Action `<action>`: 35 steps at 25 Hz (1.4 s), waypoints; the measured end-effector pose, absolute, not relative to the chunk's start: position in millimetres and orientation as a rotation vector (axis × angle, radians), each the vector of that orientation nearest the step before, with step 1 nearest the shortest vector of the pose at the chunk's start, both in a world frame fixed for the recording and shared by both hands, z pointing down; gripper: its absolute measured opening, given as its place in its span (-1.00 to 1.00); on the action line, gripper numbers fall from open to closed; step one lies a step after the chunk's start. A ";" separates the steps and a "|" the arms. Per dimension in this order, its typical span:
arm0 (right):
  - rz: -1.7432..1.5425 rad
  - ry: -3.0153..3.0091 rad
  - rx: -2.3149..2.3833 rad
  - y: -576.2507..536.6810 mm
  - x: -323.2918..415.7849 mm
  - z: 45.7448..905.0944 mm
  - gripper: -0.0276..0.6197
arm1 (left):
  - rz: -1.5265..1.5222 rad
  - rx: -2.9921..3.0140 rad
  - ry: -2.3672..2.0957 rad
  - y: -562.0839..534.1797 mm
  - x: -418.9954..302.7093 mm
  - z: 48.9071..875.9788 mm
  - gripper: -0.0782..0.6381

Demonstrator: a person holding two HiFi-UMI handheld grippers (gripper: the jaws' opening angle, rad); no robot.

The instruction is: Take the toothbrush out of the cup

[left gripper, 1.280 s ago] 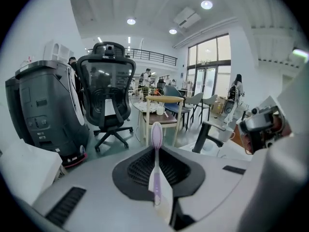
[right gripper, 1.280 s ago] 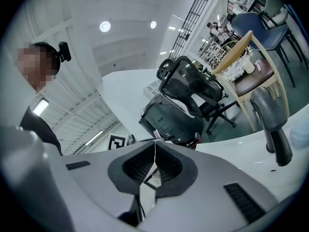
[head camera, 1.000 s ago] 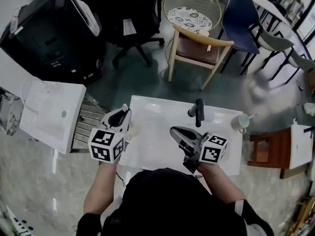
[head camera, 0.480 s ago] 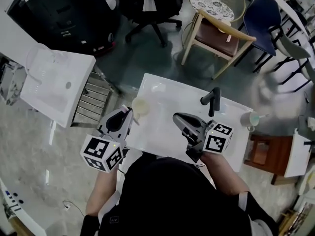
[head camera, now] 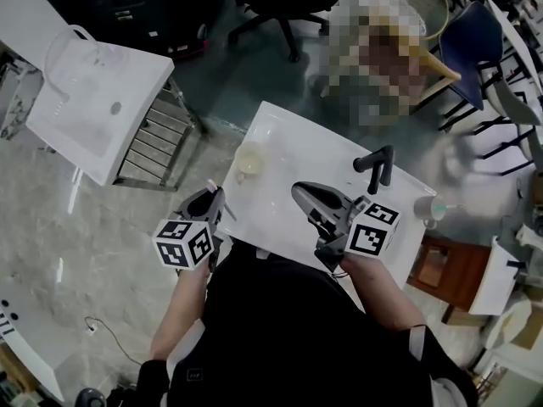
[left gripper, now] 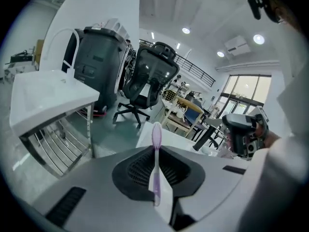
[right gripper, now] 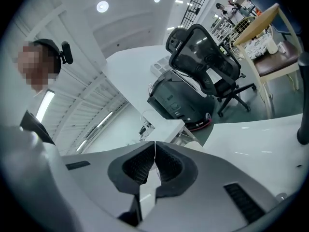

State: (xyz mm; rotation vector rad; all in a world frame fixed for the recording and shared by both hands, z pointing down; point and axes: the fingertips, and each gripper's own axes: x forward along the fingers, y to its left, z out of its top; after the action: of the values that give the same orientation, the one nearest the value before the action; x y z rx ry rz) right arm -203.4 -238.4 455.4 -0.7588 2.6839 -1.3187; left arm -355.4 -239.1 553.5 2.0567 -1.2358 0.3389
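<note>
— Toothbrush status?
— Pinched upright in the left tongs, lilac handle between the pads, now drawn back and lower, off the tabletop's near edge.
— Right tongs?
— Closed tight on nothing, above the tabletop.
— And the cup?
— Farther out, standing on the tabletop, well clear of the brush. Removal looks done.

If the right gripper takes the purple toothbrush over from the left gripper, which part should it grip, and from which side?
Probably the rounded end of the purple toothbrush, approached from the front, facing the left gripper. Its jaws clamp the handle; only that end shows clear of their tips. The right gripper is shut, so open it first.
</note>
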 end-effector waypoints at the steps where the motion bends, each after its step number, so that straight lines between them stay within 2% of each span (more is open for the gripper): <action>1: -1.326 2.685 -0.768 -238.0 -202.6 457.3 -0.83 | 0.338 2.042 -1.223 -238.2 -353.4 561.6 -0.67; 15: -1.360 2.650 -0.877 -230.7 -186.9 465.8 -0.83 | 0.306 1.878 -1.117 -250.6 -334.5 635.8 -0.69; 25: -1.361 2.650 -0.927 -228.7 -182.6 468.5 -0.83 | 0.479 1.892 -1.175 -258.3 -334.1 667.2 -0.62; 35: -1.380 2.665 -0.920 -228.5 -188.1 471.8 -0.83 | 0.667 1.910 -1.221 -259.9 -337.8 681.3 -0.64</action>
State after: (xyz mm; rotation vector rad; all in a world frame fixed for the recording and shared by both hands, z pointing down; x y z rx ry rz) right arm -188.1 -228.5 471.8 -0.9197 2.6654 -1.3796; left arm -337.8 -259.9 681.3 1.9103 -1.2208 0.6671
